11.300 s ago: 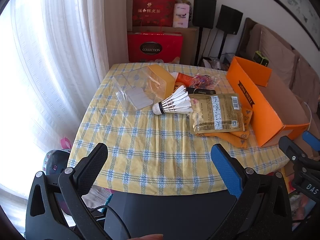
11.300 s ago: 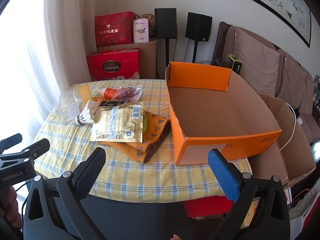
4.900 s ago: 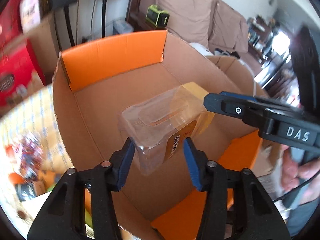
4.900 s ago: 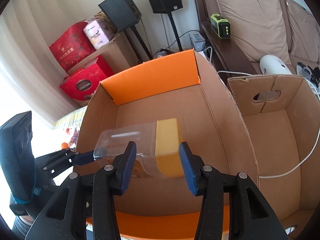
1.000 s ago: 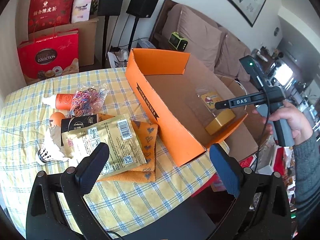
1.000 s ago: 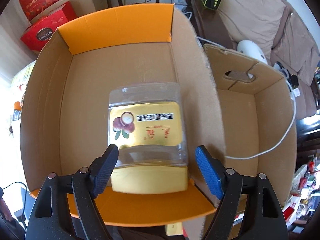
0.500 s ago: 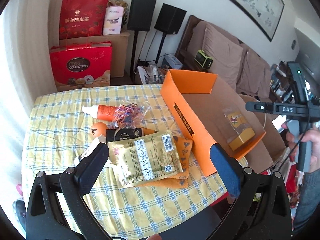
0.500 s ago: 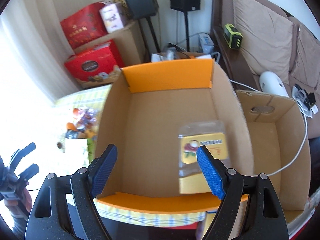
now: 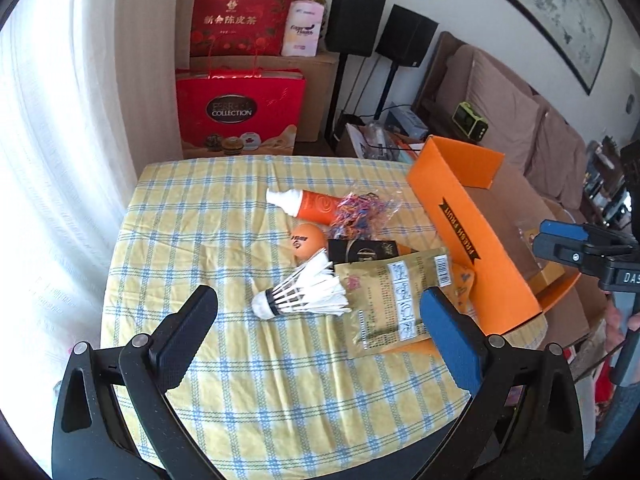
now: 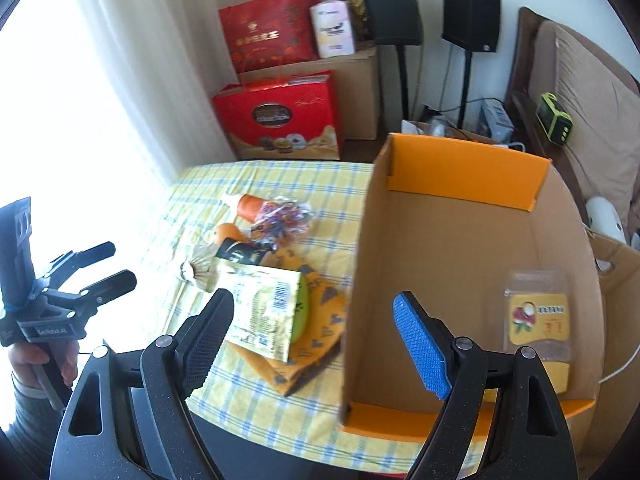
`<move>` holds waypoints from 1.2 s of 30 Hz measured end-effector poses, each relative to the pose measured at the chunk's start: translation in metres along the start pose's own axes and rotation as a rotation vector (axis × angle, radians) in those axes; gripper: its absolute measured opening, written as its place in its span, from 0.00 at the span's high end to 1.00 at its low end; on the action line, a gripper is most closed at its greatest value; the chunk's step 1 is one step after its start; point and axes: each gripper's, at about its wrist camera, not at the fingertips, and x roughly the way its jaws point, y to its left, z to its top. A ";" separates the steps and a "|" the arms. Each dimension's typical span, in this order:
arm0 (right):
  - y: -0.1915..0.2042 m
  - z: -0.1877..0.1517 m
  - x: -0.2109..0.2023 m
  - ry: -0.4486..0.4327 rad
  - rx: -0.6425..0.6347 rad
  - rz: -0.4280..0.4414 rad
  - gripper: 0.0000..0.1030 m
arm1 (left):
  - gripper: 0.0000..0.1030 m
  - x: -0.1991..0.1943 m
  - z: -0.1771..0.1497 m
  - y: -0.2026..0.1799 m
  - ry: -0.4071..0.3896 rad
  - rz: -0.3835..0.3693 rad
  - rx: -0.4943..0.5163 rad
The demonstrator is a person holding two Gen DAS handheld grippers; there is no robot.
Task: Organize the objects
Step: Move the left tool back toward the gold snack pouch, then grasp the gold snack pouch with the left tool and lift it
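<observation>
One item, the clear packet [image 10: 538, 316], now lies in the orange box [image 10: 460, 178]; both my left claw [image 9: 318, 312] and right claw [image 10: 314, 340], wide and empty, swing back toward the bench [image 9: 200, 216] clutter.

Behind your table stand two red gift bags [image 9: 239, 110], the taller one on a brown cardboard carton [image 10: 362, 92] beside a white tissue pack [image 9: 303, 29]. Two black speakers on thin stands [image 9: 406, 42] flank the corner. To your right, a brown cushioned sofa [image 9: 504, 112] sits under a framed ink painting [image 9: 556, 8].
</observation>
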 end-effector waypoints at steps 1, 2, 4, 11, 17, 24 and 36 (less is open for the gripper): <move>0.004 0.000 0.003 0.003 -0.007 0.008 0.19 | 0.02 0.001 -0.002 0.005 0.002 0.002 -0.002; 0.008 0.000 0.007 0.006 -0.013 0.019 0.19 | 0.02 0.003 -0.005 0.009 0.004 0.005 -0.002; 0.017 -0.001 0.014 0.009 -0.019 0.043 0.19 | 0.02 0.007 -0.012 0.017 0.006 0.017 0.001; 0.036 -0.006 0.035 0.021 -0.027 0.078 0.22 | 0.04 0.025 -0.035 0.024 0.057 -0.067 -0.035; 0.040 -0.015 0.061 0.062 0.005 0.077 0.47 | 0.22 0.043 -0.041 0.010 0.091 -0.130 -0.023; 0.033 -0.024 0.079 0.081 0.065 0.031 0.50 | 0.27 0.064 -0.042 -0.005 0.114 -0.183 -0.021; 0.037 -0.035 0.095 0.087 0.055 -0.079 0.51 | 0.27 0.086 -0.035 -0.015 0.131 -0.223 -0.019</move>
